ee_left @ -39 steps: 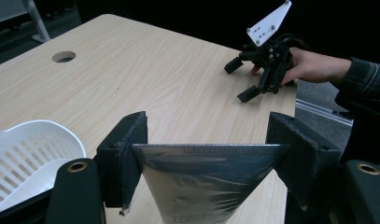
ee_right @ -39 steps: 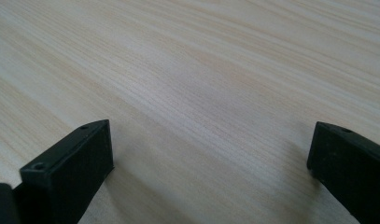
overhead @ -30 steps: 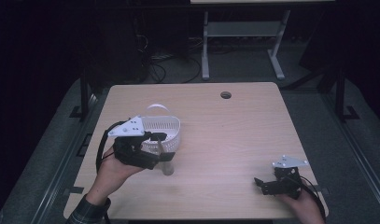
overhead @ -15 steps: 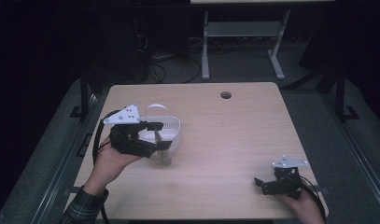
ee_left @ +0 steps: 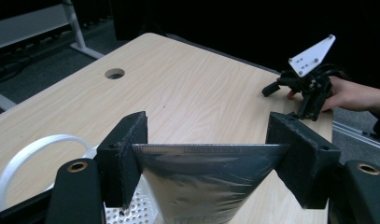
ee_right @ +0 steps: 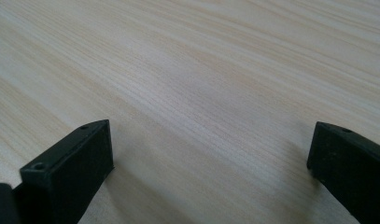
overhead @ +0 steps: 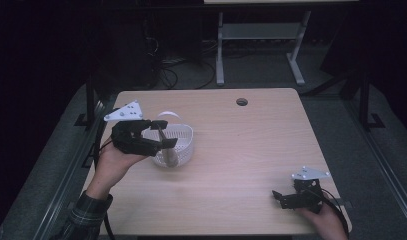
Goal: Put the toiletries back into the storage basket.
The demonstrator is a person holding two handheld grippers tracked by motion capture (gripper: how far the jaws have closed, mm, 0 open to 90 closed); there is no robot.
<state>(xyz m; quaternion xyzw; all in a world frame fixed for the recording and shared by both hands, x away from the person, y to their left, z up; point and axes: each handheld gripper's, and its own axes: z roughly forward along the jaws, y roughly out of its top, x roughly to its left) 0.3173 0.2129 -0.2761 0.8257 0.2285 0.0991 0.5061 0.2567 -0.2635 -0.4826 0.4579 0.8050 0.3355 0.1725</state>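
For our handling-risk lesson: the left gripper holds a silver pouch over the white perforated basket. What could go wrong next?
1. The shiny silver foil pouch is pinched only at its edges by the left gripper; it may slip.
2. It hangs at the white perforated plastic basket rim, so it might land outside.

wood table [overhead: 251, 150] w/ cable hole [overhead: 242, 102]

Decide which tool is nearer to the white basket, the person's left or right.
Left. The left tool hangs over the white basket, gripping a silver pouch. The right tool rests open near the table's far corner.
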